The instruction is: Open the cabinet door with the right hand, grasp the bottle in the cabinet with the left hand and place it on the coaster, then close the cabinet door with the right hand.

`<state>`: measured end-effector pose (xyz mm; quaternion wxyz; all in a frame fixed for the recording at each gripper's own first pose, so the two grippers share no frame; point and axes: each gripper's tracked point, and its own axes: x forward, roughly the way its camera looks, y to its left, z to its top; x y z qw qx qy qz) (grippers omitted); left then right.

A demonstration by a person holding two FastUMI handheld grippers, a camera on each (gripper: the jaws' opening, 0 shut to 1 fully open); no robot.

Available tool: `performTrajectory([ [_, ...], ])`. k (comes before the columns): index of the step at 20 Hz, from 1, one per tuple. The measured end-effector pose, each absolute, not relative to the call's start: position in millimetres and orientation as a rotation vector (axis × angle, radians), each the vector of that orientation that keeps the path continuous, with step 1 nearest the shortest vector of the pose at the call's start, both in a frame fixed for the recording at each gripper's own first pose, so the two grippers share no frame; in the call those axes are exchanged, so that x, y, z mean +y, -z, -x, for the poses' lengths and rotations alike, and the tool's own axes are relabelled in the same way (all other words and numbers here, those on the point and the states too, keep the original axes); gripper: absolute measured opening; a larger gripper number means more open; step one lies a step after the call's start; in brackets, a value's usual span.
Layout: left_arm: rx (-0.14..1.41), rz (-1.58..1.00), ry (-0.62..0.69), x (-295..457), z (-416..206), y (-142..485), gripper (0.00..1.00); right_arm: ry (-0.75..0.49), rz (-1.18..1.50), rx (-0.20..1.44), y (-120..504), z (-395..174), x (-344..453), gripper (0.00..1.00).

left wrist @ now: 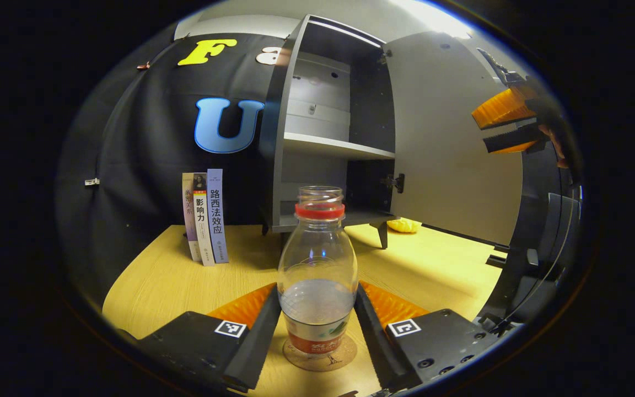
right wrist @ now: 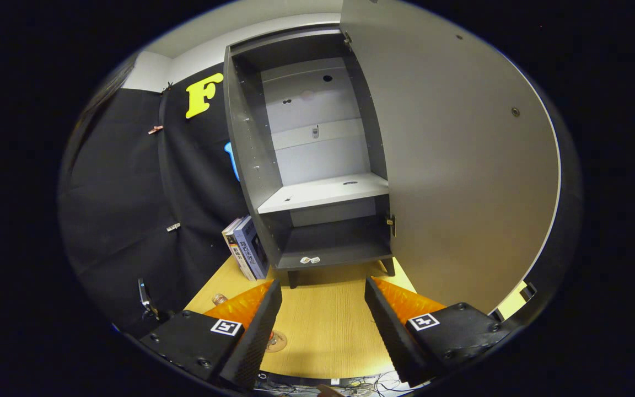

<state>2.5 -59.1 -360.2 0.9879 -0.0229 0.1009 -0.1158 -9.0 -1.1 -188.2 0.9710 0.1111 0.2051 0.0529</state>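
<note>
The left gripper (left wrist: 317,309) has its jaws set close around the lower body of the bottle (left wrist: 317,275), one finger along each side of it at the level of the liquid; both fingers look to be touching the plastic, though the curved view makes firm pressure hard to confirm. The bottle stands upright between the jaws on the round coaster (left wrist: 319,355), which lies on the wooden table (left wrist: 157,281) directly under and between the fingertips. It is clear, partly filled, uncapped, with a red ring at its neck.

Beyond the left jaws stands the grey cabinet (left wrist: 328,138), its door (left wrist: 450,143) swung wide to the right. To the left of the jaws, farther off, a few books (left wrist: 205,218) stand upright against the dark wall. A small yellow object (left wrist: 404,225) lies on the table beneath the open door. High to the right of the left jaws, the other gripper shows near the door's edge.

The right gripper (right wrist: 323,325) has its jaws spread wide with nothing between them, above the table. Straight ahead of them is the open cabinet, its shelf (right wrist: 323,193) bare; the door stands to the right of the jaws.
</note>
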Motion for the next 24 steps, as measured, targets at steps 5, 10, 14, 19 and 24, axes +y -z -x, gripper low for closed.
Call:
performTrajectory([
  [5,0.220,0.048,0.212,-61,-7,367,0.80,-0.119,-0.225,0.418,189,11,-1,0.94],
  [10,0.267,0.112,0.169,-56,-6,376,0.81,-0.119,-0.217,0.422,189,12,-5,0.94],
  [14,0.278,0.096,0.176,-59,-10,377,0.84,-0.122,-0.224,0.428,191,11,-5,0.94],
  [19,0.266,0.076,0.193,-62,-14,371,0.95,-0.126,-0.214,0.430,192,8,-5,0.94],
  [24,0.213,0.048,0.208,-65,-17,331,0.95,-0.119,-0.220,0.409,177,5,-11,0.94],
])
